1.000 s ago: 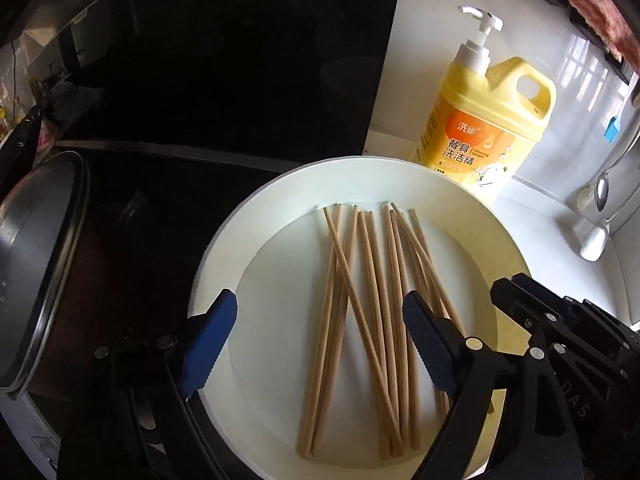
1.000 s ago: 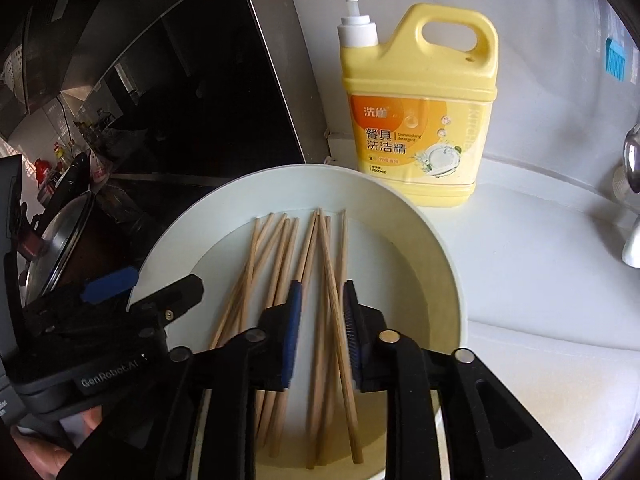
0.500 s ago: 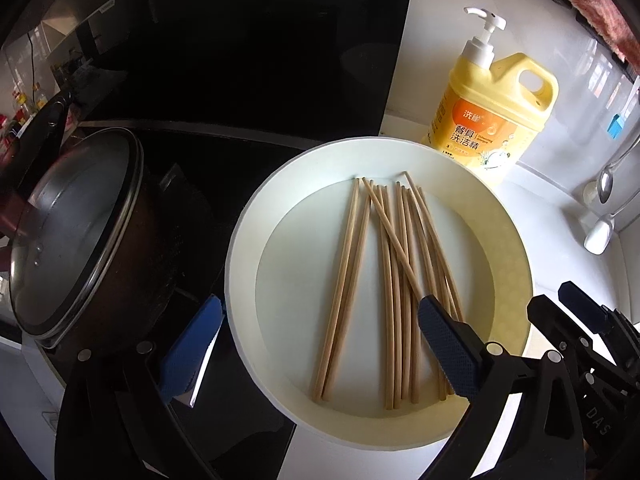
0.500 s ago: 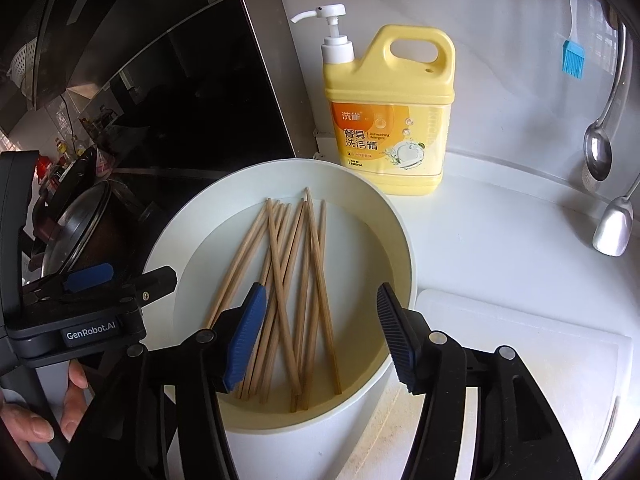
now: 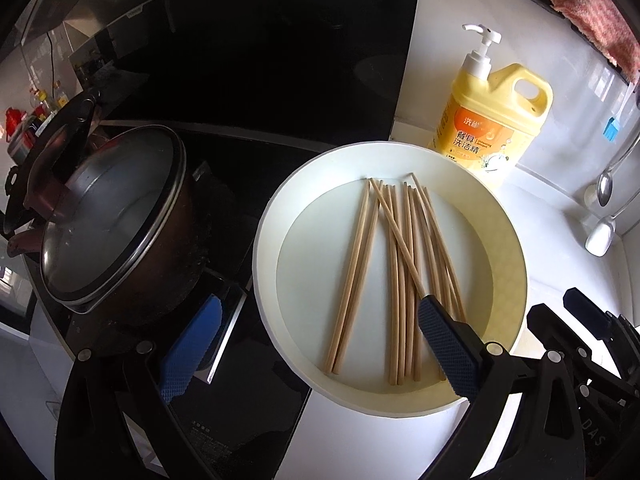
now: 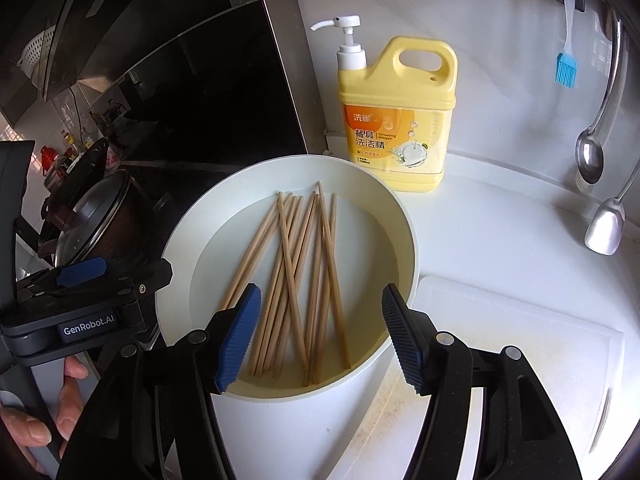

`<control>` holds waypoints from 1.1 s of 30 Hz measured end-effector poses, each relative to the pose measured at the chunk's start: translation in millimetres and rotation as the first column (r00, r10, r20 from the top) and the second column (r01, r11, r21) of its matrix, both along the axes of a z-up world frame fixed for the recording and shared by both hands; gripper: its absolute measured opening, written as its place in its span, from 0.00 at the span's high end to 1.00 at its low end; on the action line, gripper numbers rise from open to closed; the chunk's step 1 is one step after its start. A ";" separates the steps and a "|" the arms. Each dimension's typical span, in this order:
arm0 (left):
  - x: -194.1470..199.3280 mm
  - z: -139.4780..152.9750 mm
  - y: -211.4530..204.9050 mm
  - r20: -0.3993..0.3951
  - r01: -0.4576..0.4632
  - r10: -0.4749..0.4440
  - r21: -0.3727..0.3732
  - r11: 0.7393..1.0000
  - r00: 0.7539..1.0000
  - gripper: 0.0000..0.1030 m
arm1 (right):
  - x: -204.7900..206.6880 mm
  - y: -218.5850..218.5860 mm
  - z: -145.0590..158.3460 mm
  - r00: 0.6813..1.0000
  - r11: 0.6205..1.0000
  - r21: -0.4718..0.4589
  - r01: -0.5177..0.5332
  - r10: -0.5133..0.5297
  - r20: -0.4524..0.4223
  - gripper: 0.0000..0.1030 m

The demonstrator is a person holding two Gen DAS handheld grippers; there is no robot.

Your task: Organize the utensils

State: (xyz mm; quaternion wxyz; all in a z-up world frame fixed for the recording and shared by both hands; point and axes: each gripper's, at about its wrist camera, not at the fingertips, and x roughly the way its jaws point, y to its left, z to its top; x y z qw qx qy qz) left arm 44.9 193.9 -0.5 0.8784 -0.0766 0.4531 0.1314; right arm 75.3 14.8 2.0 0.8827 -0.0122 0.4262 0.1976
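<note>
Detergent jug (image 6: 396, 120) behind bowl (image 6: 404, 216); lidded pot (image 5: 116, 216) beside, perhaps touching.

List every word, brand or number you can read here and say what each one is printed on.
"GenRobot.AI": white lettering on the left gripper's body, seen from the right wrist.
"洗雀": on the orange label of the yellow detergent bottle.
"餐具洗洁精": large white characters on the same label.
"DAS": embossed on the black gripper body at the left wrist view's right edge.
The label's smaller print is too small to read.
</note>
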 end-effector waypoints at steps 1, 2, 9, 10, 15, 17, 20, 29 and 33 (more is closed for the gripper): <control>-0.8 0.3 -0.4 0.001 -0.002 0.002 0.004 1.000 1.000 0.06 | -0.8 0.4 0.6 1.000 1.000 -0.002 0.000 0.000 0.000 0.41; -4.1 1.9 0.2 0.000 -0.006 0.006 0.010 1.000 1.000 0.06 | -1.5 0.9 1.1 1.000 1.000 -0.003 0.002 -0.002 0.000 0.40; -10.0 3.1 2.0 -0.004 -0.017 0.017 0.012 1.000 1.000 0.06 | -5.5 0.3 2.0 1.000 1.000 -0.006 -0.001 0.001 -0.001 0.39; -10.4 3.3 1.8 -0.004 -0.017 0.017 0.014 1.000 1.000 0.06 | -5.7 0.1 1.7 1.000 1.000 -0.005 -0.001 0.001 0.000 0.39; -10.2 2.6 2.5 -0.004 -0.011 0.011 0.006 1.000 1.000 0.06 | -8.2 -0.7 2.3 1.000 1.000 -0.005 0.000 0.000 0.001 0.39; -10.6 2.7 2.1 -0.004 -0.009 0.009 0.007 1.000 1.000 0.06 | -9.3 -1.2 2.4 1.000 1.000 -0.004 0.000 0.000 0.001 0.39; -11.7 2.9 1.8 -0.003 -0.007 0.007 0.009 1.000 1.000 0.06 | -9.1 -2.5 2.0 1.000 1.000 -0.005 -0.002 0.002 0.001 0.39; -14.0 3.6 1.7 -0.001 -0.007 0.007 0.012 1.000 1.000 0.06 | -11.2 -5.0 2.9 1.000 1.000 -0.002 -0.002 0.002 0.004 0.39; -15.5 6.1 2.3 0.004 -0.012 0.012 0.024 1.000 1.000 0.06 | -11.7 -5.0 3.2 1.000 1.000 -0.001 -0.003 0.003 0.004 0.39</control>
